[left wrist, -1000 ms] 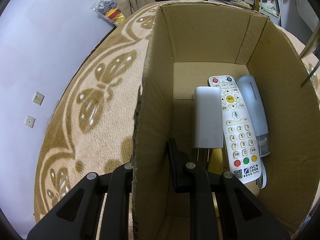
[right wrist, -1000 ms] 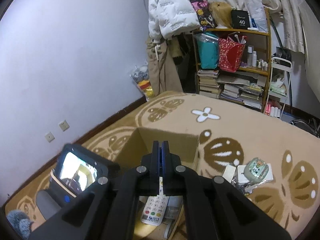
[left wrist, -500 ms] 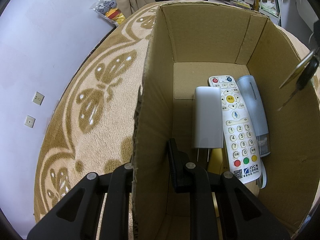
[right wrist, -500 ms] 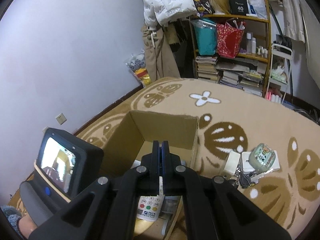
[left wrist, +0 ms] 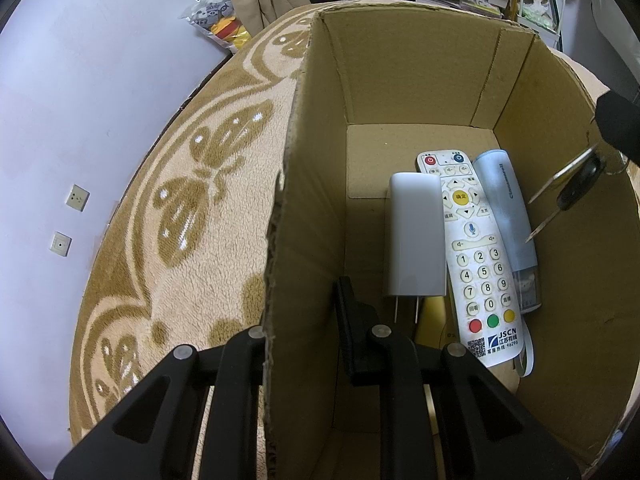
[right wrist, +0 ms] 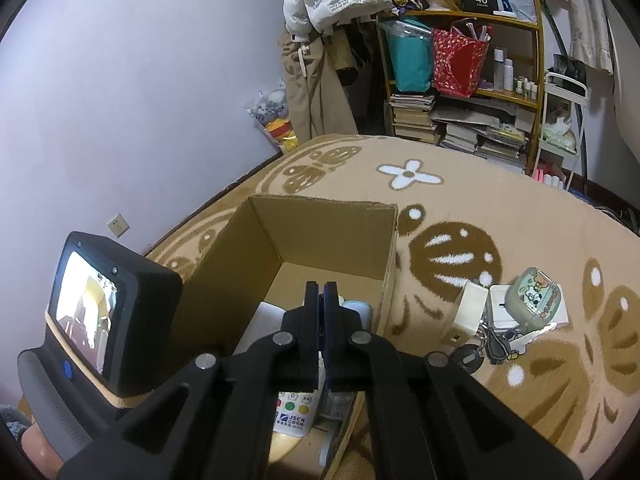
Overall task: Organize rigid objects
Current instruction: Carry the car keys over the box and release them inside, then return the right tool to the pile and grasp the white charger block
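Your left gripper (left wrist: 308,316) is clamped on the cardboard box's (left wrist: 408,76) near-left wall edge, while your right gripper (right wrist: 321,292), jaws pinched tight on a bunch of keys (left wrist: 576,188), hangs them just inside the box's right wall, above the remote (left wrist: 472,248), with bare floor at the far end.

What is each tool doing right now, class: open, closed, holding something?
Left tool: closed on the brown cardboard box's side wall.
Right tool: closed on a dangling bunch of metal keys.
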`<state>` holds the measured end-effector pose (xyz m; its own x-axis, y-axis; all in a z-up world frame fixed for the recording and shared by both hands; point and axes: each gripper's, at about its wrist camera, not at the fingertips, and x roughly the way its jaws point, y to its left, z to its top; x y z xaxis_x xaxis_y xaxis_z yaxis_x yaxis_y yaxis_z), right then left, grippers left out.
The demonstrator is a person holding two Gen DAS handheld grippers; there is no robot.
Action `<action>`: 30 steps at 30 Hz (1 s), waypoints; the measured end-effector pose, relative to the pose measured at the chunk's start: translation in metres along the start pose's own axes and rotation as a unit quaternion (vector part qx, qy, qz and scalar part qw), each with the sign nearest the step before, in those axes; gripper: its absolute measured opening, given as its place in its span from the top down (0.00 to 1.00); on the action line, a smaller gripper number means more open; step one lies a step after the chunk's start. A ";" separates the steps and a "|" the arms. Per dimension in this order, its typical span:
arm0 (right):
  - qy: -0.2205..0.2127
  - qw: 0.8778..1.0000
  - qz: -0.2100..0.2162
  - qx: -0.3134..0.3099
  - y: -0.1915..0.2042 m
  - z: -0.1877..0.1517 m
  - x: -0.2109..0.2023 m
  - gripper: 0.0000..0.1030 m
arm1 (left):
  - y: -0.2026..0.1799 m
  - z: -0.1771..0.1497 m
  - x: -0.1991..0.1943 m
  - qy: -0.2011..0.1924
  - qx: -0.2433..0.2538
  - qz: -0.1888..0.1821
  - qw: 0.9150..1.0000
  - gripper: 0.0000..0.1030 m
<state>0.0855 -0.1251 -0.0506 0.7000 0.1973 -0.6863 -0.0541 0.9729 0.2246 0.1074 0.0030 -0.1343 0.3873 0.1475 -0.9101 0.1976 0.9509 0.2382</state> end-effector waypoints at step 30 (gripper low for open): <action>-0.029 0.999 -0.020 0.025 -0.027 0.014 -0.017 0.78 | -0.001 0.000 0.000 0.001 -0.001 -0.001 1.000 0.83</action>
<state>0.0849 -0.1568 -0.0358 0.7407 0.1504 -0.6548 0.0095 0.9722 0.2340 0.1068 0.0024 -0.1342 0.3856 0.1463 -0.9110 0.1973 0.9514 0.2363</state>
